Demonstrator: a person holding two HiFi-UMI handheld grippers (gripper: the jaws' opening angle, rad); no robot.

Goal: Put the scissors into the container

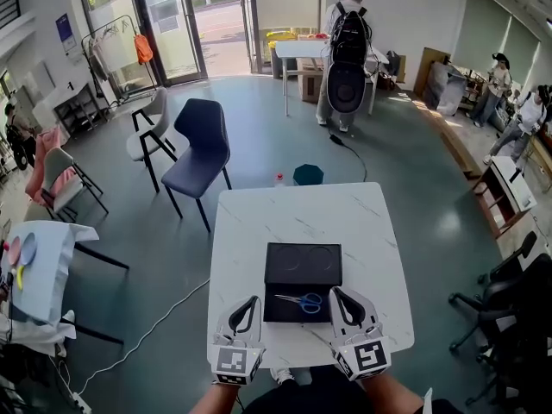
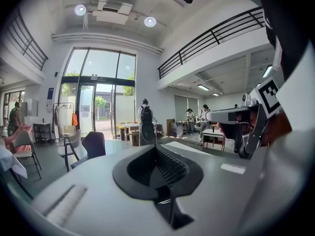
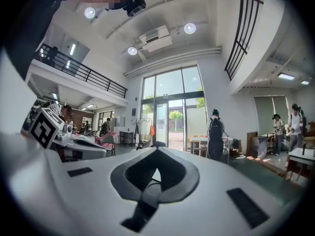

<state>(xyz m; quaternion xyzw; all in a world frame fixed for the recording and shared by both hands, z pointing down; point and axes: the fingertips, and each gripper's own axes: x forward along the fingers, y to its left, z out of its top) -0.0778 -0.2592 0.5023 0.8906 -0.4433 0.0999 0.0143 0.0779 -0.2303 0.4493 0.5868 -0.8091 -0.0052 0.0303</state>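
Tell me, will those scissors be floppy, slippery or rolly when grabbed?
Probably stiff and light: the scissors look small, with thin blades and blue loop handles. They lie flat on a dark surface, so they likely won't roll but may slide if pushed. Lying so flat, they could be fiddly to pinch.

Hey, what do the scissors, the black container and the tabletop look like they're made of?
The scissors have blue handles, probably plastic, and thin pale blades, likely metal. The black container looks matte with a faint sheen, perhaps plastic, though that is not certain from this far. The table has a white top with grey veins: marble or a marble-look slab.
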